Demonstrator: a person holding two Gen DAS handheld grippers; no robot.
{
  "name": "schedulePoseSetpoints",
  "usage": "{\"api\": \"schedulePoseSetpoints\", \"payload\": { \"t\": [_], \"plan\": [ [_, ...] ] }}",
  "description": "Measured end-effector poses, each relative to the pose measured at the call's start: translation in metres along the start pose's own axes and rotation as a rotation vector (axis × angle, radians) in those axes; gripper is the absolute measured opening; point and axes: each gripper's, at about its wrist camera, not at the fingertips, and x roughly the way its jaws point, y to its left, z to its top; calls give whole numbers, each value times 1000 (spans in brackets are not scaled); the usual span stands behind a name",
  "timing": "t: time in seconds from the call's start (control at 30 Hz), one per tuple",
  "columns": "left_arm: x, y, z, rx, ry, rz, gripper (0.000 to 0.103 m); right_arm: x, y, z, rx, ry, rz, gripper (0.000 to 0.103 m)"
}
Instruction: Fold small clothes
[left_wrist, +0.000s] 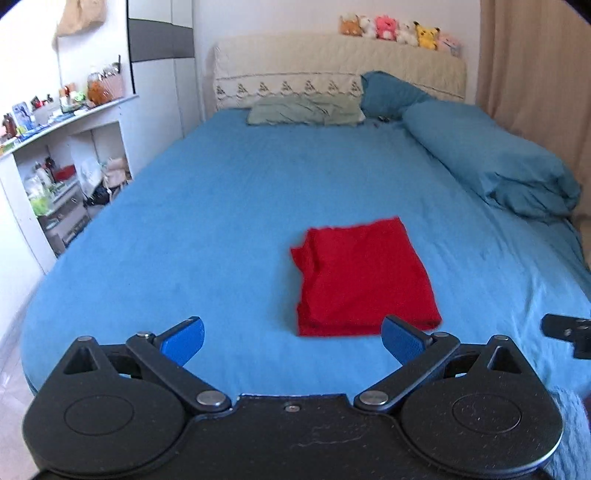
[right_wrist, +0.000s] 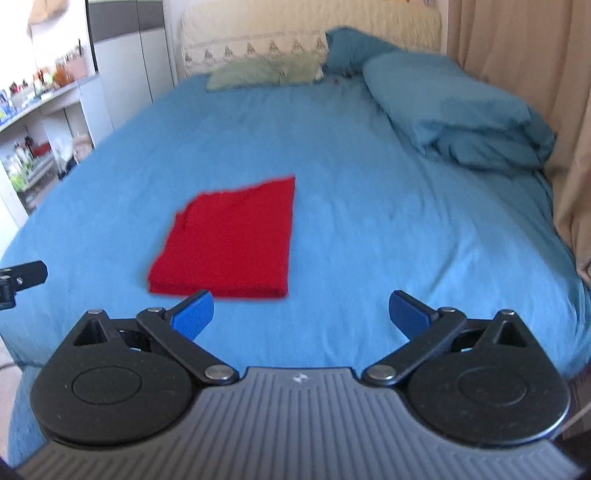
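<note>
Here we are above the bed (left_wrist: 207, 206), and the red garment (left_wrist: 364, 275) lies on the blue sheet as a neat folded rectangle, nearer the foot than the pillows, with clear sheet all round it. Our left claw (left_wrist: 293, 338) stands wide, blue pads spread apart with nothing between them, and it hangs short of the garment's near edge. Our right claw (right_wrist: 301, 314) is just as wide and just as empty; in its view the red garment (right_wrist: 231, 240) sits off to the left, its near edge just beyond the left pad. Neither claw touches cloth.

By our reading the fold looks finished, or very nearly: the near edge is stacked and straight, while the far left corner shows a small ruck where the layers do not quite line up.

So what makes this step go well? If we leave it, we leave it cleanly: claws wide and clear, so no pad snags a layer and drags the stack open. If we tidy that rucked corner, we would come down from above, pinch only the top layer and ease it outward, not push from the side, since the sheet is soft and the whole pile could slide. Blur in the right view hides finer creases, so we cannot judge the right edge closely.
</note>
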Motion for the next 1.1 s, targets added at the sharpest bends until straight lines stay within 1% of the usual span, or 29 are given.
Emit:
{"api": "schedulePoseSetpoints", "payload": {
  "t": [0.17, 0.23, 0.43, 1.1],
  "plan": [
    [0, -11, -18, 60, 17, 38, 103, 6, 2, -19, 12, 50, -9, 103],
    [1, -14, -22, 75, 21, 34, 103, 9, 4, -23, 12, 63, -17, 103],
    [0, -13, -25, 60, 14, 13, 103, 8, 7, -23, 15, 63, -25, 103],
    [-11, -16, -23, 65, -22, 28, 103, 7, 10, -20, 23, 65, -34, 103]
  ]
}}
